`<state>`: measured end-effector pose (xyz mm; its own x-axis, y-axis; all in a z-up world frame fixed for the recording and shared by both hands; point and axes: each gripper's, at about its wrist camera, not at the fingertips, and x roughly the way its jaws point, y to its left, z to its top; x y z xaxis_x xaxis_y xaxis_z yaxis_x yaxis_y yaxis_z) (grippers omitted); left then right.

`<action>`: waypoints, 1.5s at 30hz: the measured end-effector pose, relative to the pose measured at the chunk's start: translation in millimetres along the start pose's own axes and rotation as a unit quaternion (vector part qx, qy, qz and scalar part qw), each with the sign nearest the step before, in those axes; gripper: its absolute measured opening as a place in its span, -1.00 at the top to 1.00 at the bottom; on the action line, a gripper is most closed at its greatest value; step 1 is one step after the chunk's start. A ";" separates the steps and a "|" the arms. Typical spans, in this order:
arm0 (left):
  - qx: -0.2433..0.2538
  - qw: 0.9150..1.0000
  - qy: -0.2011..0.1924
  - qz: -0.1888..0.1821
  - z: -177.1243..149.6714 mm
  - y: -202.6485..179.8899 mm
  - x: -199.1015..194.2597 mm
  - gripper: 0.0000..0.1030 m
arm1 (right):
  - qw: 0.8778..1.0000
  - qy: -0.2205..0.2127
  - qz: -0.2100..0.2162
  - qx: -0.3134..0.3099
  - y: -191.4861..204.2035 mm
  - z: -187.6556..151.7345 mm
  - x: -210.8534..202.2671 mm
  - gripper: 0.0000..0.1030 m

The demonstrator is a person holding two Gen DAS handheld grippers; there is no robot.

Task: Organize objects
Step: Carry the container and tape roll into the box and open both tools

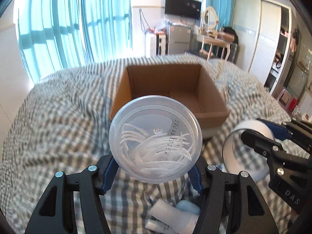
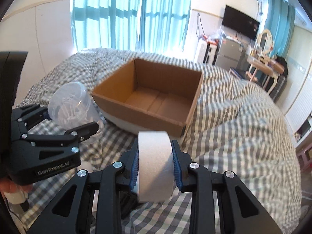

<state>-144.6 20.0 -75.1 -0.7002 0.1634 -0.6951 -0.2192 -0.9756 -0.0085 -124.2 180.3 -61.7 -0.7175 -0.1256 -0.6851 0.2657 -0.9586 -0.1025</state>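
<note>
My left gripper (image 1: pixel 154 173) is shut on a clear round plastic container (image 1: pixel 155 139) of white floss picks, held above the bed in front of the open cardboard box (image 1: pixel 167 78). It also shows in the right wrist view (image 2: pixel 72 105), at the left beside the box (image 2: pixel 140 115). My right gripper (image 2: pixel 156 165) is shut on a white tape roll (image 2: pixel 155 159), held just short of the box's near wall. In the left wrist view the roll (image 1: pixel 247 150) is at the right. The box's visible floor is bare.
The box sits on a grey-and-white checked duvet (image 1: pixel 58 120). White tubes and a pale blue item (image 1: pixel 175 214) lie on the bed under my left gripper. Blue curtains (image 1: pixel 68 29), a small fridge (image 1: pixel 179 39), a dressing table and a wardrobe stand beyond the bed.
</note>
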 end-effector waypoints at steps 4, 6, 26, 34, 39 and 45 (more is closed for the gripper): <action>-0.008 1.000 -0.025 -0.002 27.0 6.6 -16.1 -0.24 | 0.999 -0.029 0.001 -0.016 5.0 25.4 -16.3 0.45; -0.007 0.999 -0.034 0.004 41.2 6.8 -18.8 -0.24 | 0.999 -0.039 0.007 -0.021 7.3 38.5 -20.1 0.45; 0.033 0.998 -0.040 0.046 129.7 13.2 66.8 -0.24 | 0.997 -0.067 0.033 0.010 -24.2 156.4 69.3 0.45; 0.057 0.997 -0.007 0.051 117.6 8.0 121.0 -0.24 | 0.999 -0.027 0.034 0.022 -44.1 144.6 136.5 0.45; 0.064 0.997 0.007 0.051 111.4 4.5 140.6 -0.24 | 0.999 -0.003 0.038 0.015 -46.4 129.8 161.6 0.45; 0.061 0.997 0.020 0.036 106.3 5.3 150.5 -0.25 | 0.999 0.007 0.046 0.018 -51.0 120.2 165.0 0.45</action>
<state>-323.4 55.0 -103.4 -0.6902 0.0842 -0.7187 -0.2511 -0.9594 0.1286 -333.5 177.7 -82.8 -0.6824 -0.2098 -0.7002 0.3067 -0.9517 -0.0137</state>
